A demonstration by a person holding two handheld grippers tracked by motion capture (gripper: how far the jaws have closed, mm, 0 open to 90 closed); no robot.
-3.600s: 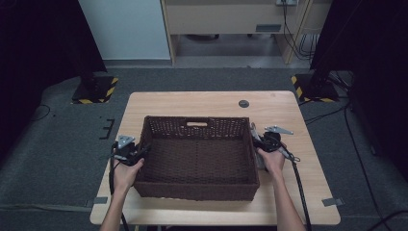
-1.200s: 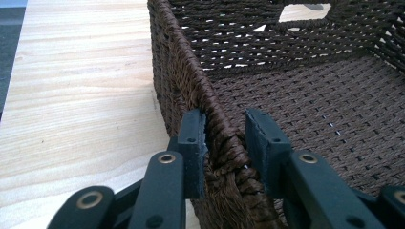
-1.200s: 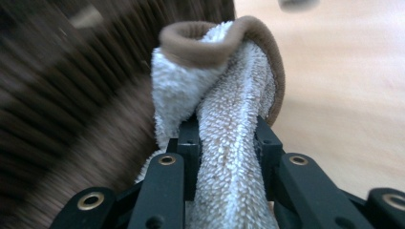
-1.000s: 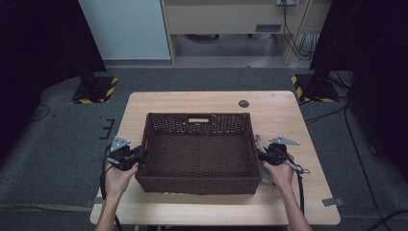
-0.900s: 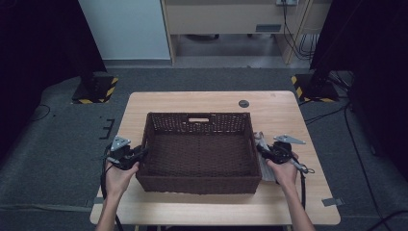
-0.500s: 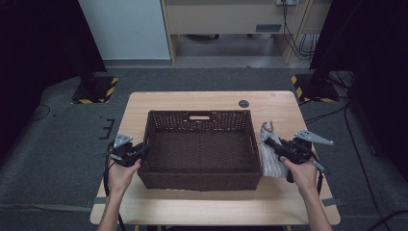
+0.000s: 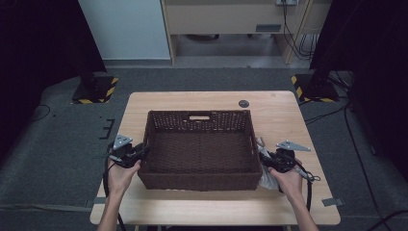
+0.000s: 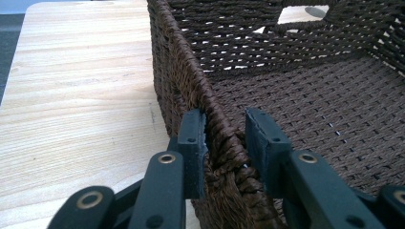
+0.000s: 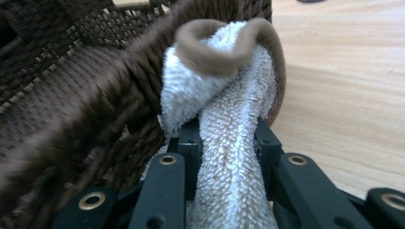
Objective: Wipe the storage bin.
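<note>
A dark brown wicker basket [image 7: 199, 113] stands empty in the middle of the wooden table. My left gripper [image 7: 140, 150] is at its left wall; in the left gripper view the jaws [image 8: 227, 138] straddle the woven rim [image 8: 191, 81] and are shut on it. My right gripper [image 7: 263, 156] is just outside the basket's right wall, near the front corner. It is shut on a white towel with a brown border [image 9: 229, 143], bunched up against the basket wall [image 9: 86, 109]. Part of the towel [image 7: 267, 181] hangs below the hand in the high view.
A small dark round disc [image 7: 244, 103] lies on the table [image 7: 288, 120] behind the basket's right corner. Bare wood runs along the right and front of the basket. Black stands with striped bases [image 7: 312, 87] are on the floor behind the table.
The right gripper swung out to the right of the basket with the towel, then came back in beside the right wall. The left gripper and the basket stayed put.
</note>
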